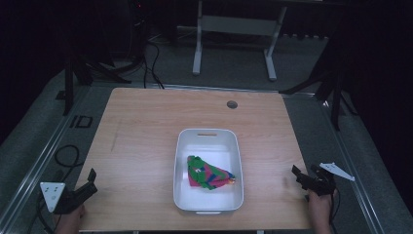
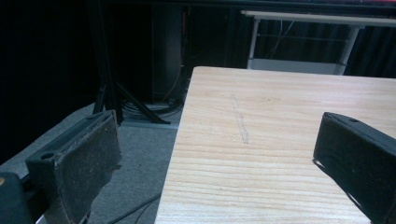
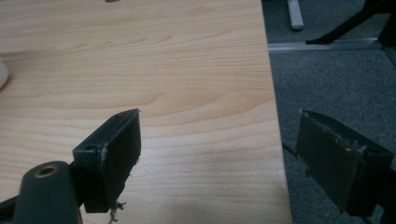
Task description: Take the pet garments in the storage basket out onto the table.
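Near the middle of the tabletop (image 1: 146, 126), a little toward the person's edge, stood a white plastic tub (image 1: 208, 204) with rounded corners and a slot handle at its far rim. Inside it lay a crumpled cloth (image 1: 209, 173), green, pink and blue, bunched into a rough wedge whose long axis ran from the tub's far left toward its near right; it looked soft and limp, though the dim light made its weave hard to judge.

Both grippers sat at the near corners, well apart from the tub. The left gripper (image 1: 90, 181) hung over the near left edge, its jaws spread wide with nothing between them; in the left gripper view (image 2: 215, 154) the worn dark pads framed bare wood grain and the grey carpet beside the tabletop's edge. The right gripper (image 1: 298, 176) hovered at the near right edge, its jaws likewise spread and empty, and in the right gripper view (image 3: 217, 149) one jaw stood over the wood while the other hung past the edge above the floor.

The cloth lay inward and slightly farther from each gripper: to the right of the left one, to the left of the right one. Its tapered end pointed toward the right side, and the right gripper seemed somewhat nearer to it, so a reach from that side would probably be the shorter one, coming down over the tub's smooth, raised wall. The tabletop was pale laminate with a fine wood pattern and a small round grommet (image 1: 232, 104) near its far edge.
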A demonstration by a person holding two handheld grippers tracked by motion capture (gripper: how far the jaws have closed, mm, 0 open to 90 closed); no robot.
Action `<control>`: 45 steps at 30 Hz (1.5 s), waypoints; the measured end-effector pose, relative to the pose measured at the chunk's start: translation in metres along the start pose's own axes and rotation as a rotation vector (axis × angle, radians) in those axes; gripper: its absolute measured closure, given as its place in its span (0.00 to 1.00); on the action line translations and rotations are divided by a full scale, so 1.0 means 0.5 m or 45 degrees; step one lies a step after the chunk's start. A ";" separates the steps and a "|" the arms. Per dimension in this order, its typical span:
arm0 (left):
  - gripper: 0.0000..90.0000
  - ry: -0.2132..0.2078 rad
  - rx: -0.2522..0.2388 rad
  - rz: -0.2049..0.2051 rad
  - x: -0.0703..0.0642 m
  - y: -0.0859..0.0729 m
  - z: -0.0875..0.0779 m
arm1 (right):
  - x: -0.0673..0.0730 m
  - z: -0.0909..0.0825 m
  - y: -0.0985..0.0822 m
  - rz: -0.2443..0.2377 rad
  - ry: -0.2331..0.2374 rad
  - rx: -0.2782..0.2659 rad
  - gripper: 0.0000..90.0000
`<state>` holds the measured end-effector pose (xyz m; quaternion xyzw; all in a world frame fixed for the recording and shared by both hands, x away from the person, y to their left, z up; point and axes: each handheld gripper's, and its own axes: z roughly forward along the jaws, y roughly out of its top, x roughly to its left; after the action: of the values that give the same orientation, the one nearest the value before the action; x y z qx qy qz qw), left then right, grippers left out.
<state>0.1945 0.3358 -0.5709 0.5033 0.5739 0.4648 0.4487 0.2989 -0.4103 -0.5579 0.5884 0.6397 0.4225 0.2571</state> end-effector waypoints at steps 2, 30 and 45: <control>0.01 -0.003 -0.003 -0.008 0.001 0.000 0.000 | -0.004 0.001 0.000 0.030 0.003 0.000 0.16; 0.01 -0.031 0.005 -0.027 0.005 0.000 0.001 | 0.012 0.004 0.026 -0.516 0.527 0.341 0.14; 0.01 -0.031 0.003 -0.024 0.005 0.000 0.001 | 0.142 -0.010 0.075 -0.771 0.838 0.412 0.14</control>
<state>0.1946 0.3381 -0.5709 0.5040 0.5736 0.4536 0.4595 0.3023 -0.3445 -0.5118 0.2428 0.8875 0.3873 0.0576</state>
